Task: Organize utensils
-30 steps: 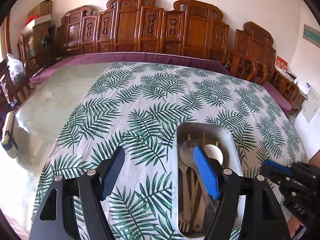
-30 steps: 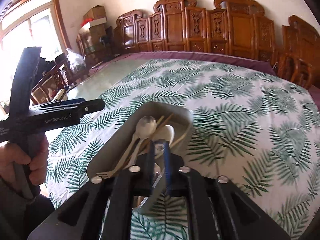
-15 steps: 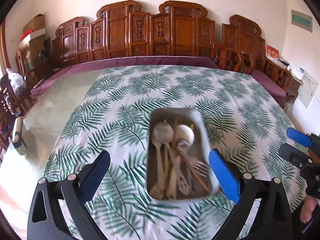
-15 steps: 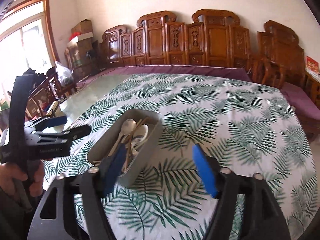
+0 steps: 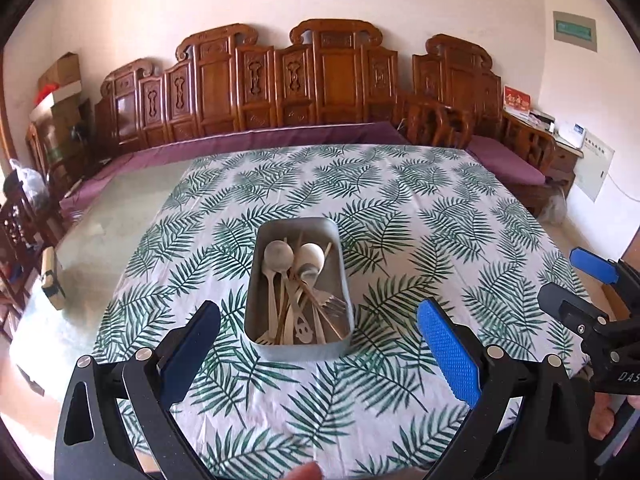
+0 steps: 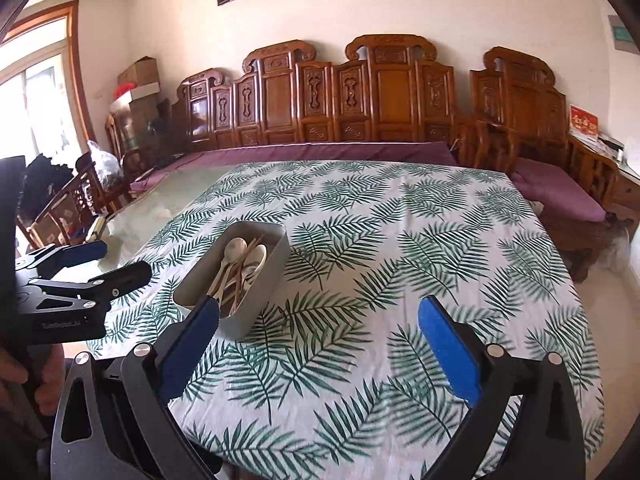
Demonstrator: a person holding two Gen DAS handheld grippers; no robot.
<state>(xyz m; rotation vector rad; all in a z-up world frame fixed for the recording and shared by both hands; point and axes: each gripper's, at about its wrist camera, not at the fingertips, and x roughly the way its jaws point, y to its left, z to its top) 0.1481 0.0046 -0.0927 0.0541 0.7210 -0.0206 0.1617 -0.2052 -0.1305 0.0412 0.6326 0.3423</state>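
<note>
Utensils (image 5: 298, 288): spoons, forks and chopsticks lie piled together inside the gray tray (image 5: 297, 350).
Tray spot: you can see it sitting on the leaf-print tablecloth (image 5: 400, 216), near the edge of the table closest to you.
Your left gripper (image 5: 318, 352): its jaws are wide apart with nothing in them. The tray shows between the blue pads, but they are apart from it.
Your right gripper (image 6: 320, 350): its jaws are opening and are wide now. Only tablecloth lies between them. The tray is just past the left finger.
Behind the table: a carved wooden bench (image 6: 360, 96) with purple cushions stands by the wall.
</note>
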